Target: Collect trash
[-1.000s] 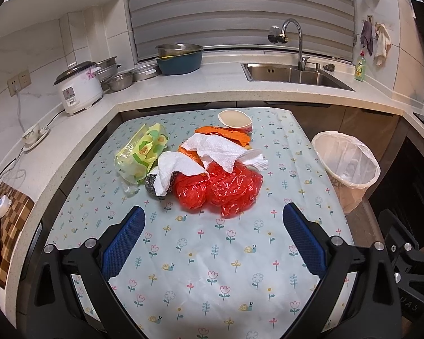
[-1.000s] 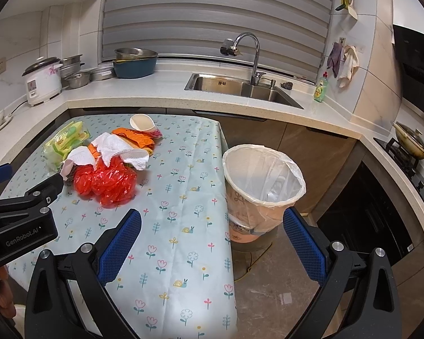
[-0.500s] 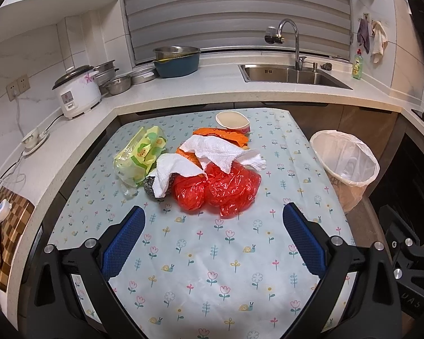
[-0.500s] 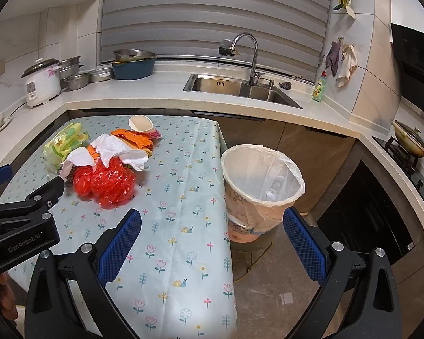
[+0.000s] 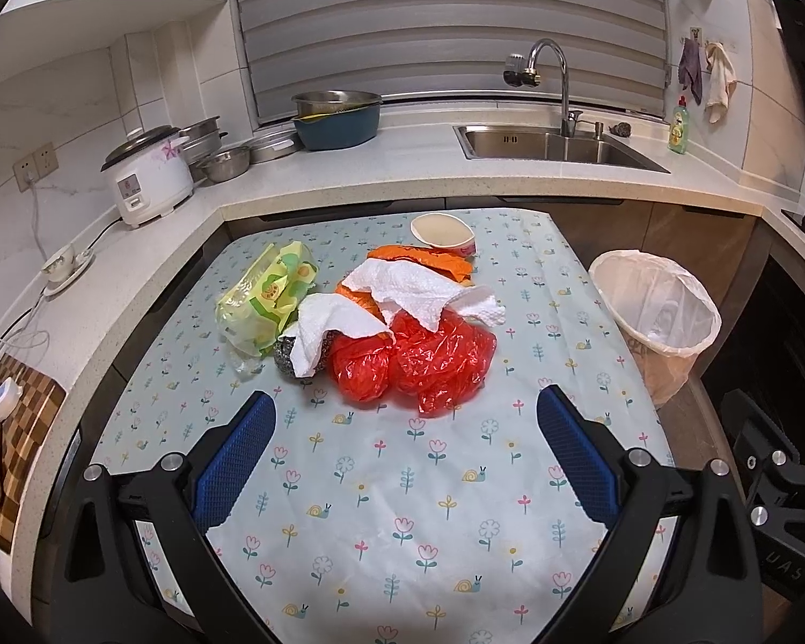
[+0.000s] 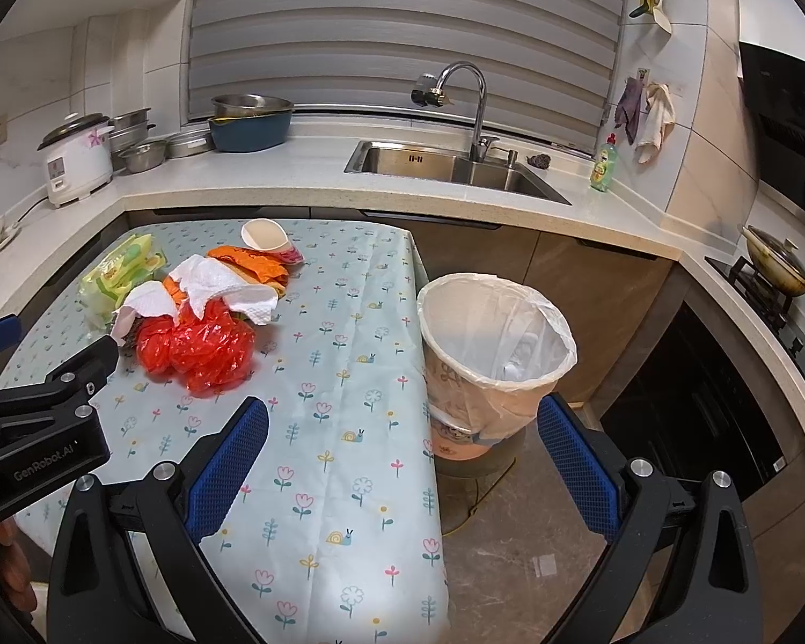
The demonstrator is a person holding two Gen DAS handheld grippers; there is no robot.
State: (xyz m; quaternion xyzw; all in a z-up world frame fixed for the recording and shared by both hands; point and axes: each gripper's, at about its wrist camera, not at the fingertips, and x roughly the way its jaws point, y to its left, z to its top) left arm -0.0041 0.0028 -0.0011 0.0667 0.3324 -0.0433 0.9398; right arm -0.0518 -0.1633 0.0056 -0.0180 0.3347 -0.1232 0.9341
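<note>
The left gripper [image 5: 402, 445] hangs at the bottom of its frame over the flower-print tablecloth [image 5: 402, 526], blue pads spread wide apart and empty. Just above it, at frame centre, lies the trash heap: a crumpled red plastic bag [image 5: 418, 359] nearest the pads, white paper towels [image 5: 413, 290] draped over it, orange wrappers [image 5: 429, 260] behind, a steel scouring ball [image 5: 287, 357] tucked under a towel at the left, and a green wet-wipe pack [image 5: 265, 300] beside that. A paper cup [image 5: 443, 233] lies tipped on its side at the far edge.

The right gripper [image 6: 402, 451] is likewise spread and empty, low in its frame, straddling the table's edge. The lined trash bin [image 6: 496, 354] stands on the floor just right of centre, beside the table.
</note>
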